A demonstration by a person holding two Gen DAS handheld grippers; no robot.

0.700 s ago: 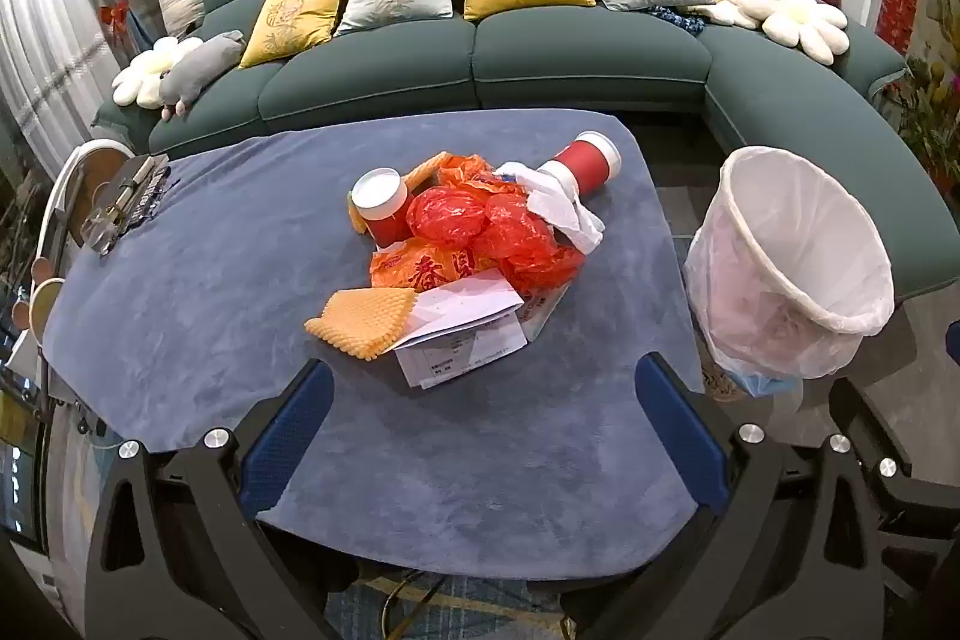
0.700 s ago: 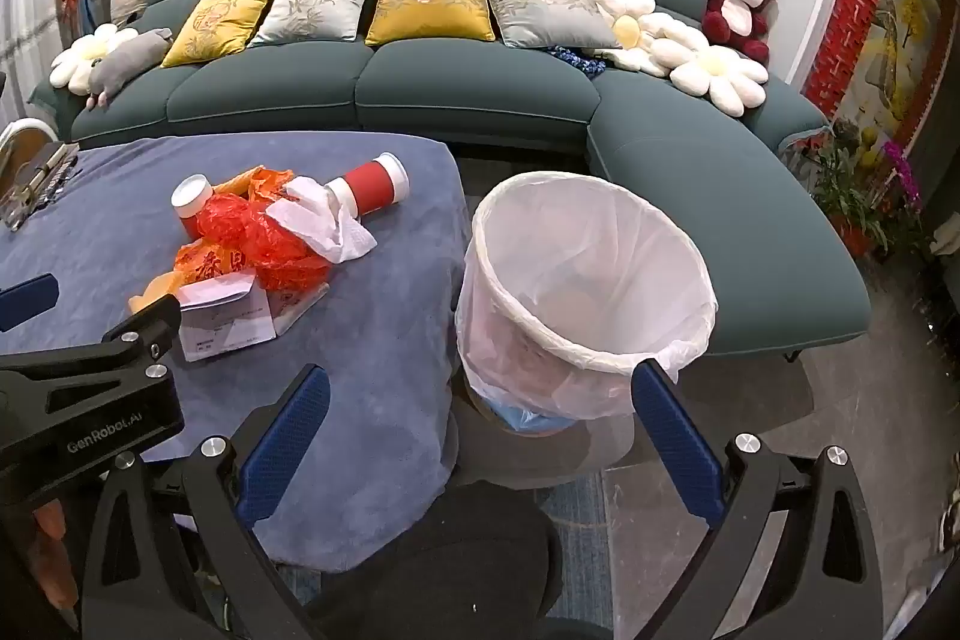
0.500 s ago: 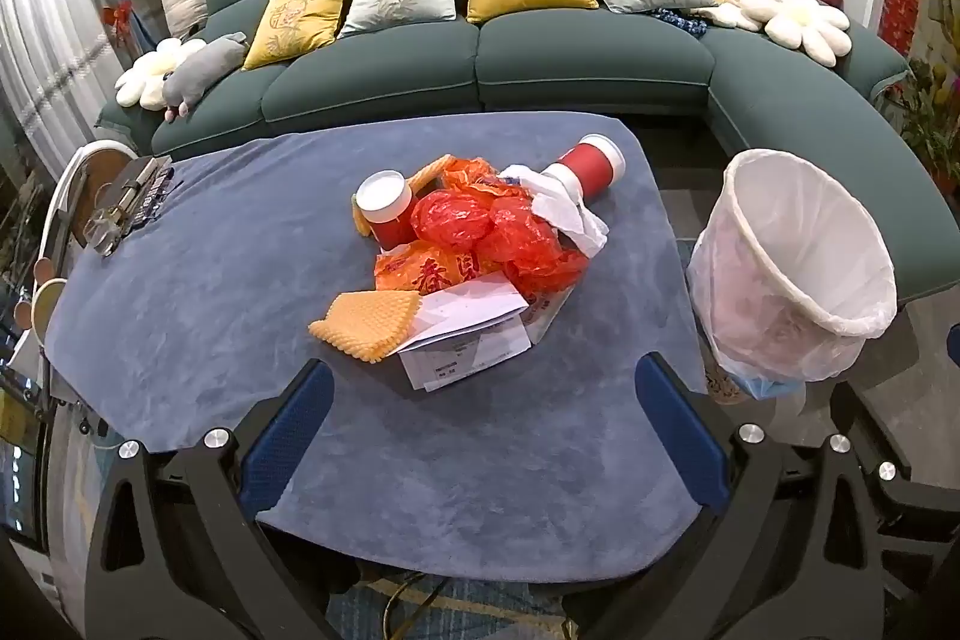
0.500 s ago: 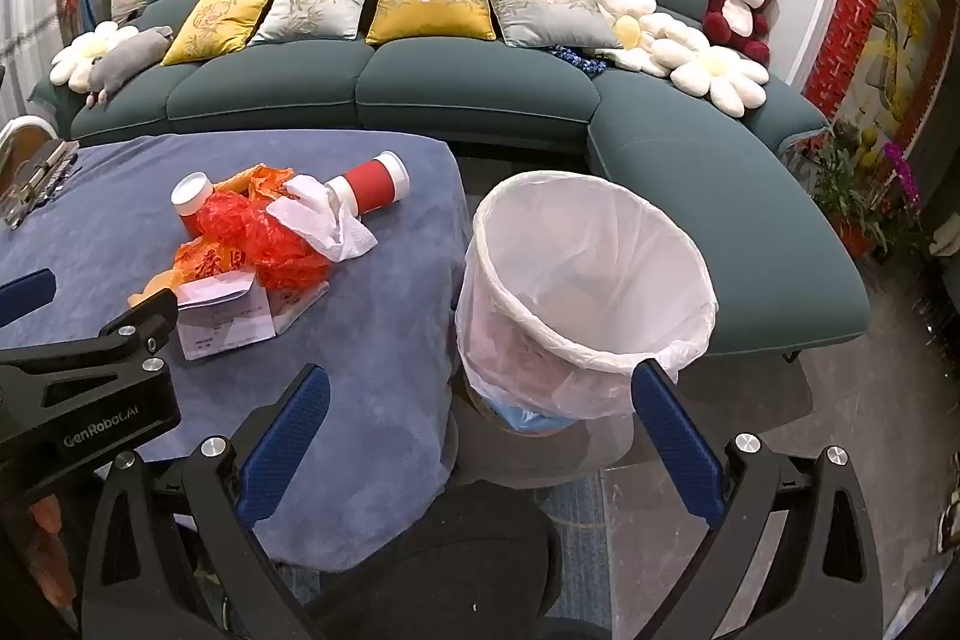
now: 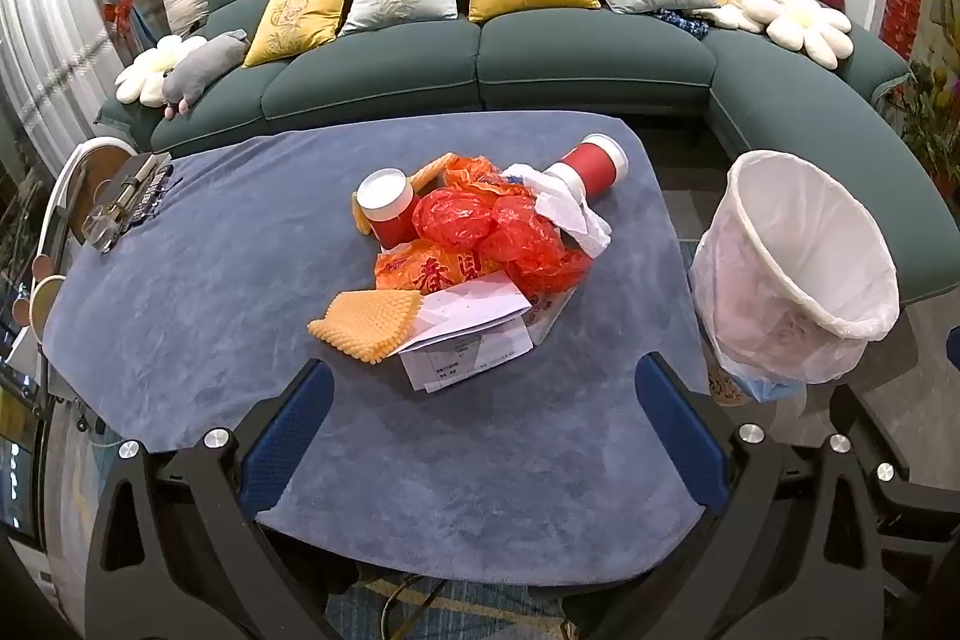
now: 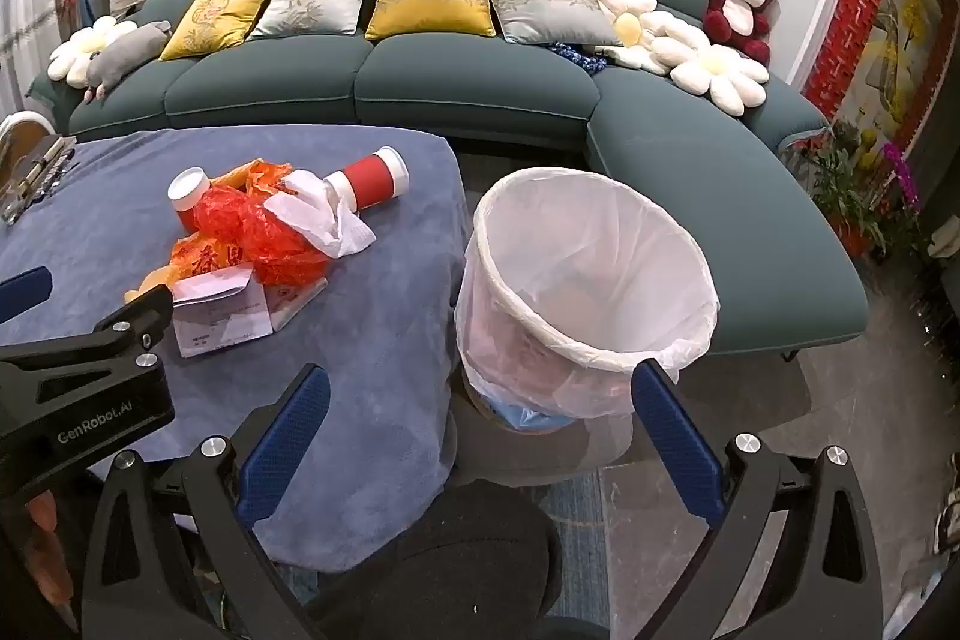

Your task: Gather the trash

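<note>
A trash pile lies mid-table: red plastic bags (image 5: 498,226), two red cups (image 5: 387,208) (image 5: 591,163), a white tissue (image 5: 570,211), an orange wrapper (image 5: 429,271), a yellow foam pad (image 5: 366,322) and white paper envelopes (image 5: 465,334). The pile also shows in the right wrist view (image 6: 264,238). A white-lined bin (image 5: 792,268) (image 6: 588,292) stands on the floor right of the table. My left gripper (image 5: 483,436) is open and empty, hovering near the table's front edge, short of the pile. My right gripper (image 6: 477,436) is open and empty, in front of the bin.
The table wears a blue cloth (image 5: 210,280). A green sofa (image 5: 540,58) with cushions and plush toys curves behind and to the right. Metal tools (image 5: 123,202) lie at the table's far left. The left gripper's body (image 6: 78,382) shows in the right wrist view.
My left gripper has drifted slightly, so the pile sits a little lower in its view. The right gripper has barely moved. Both stay open.
</note>
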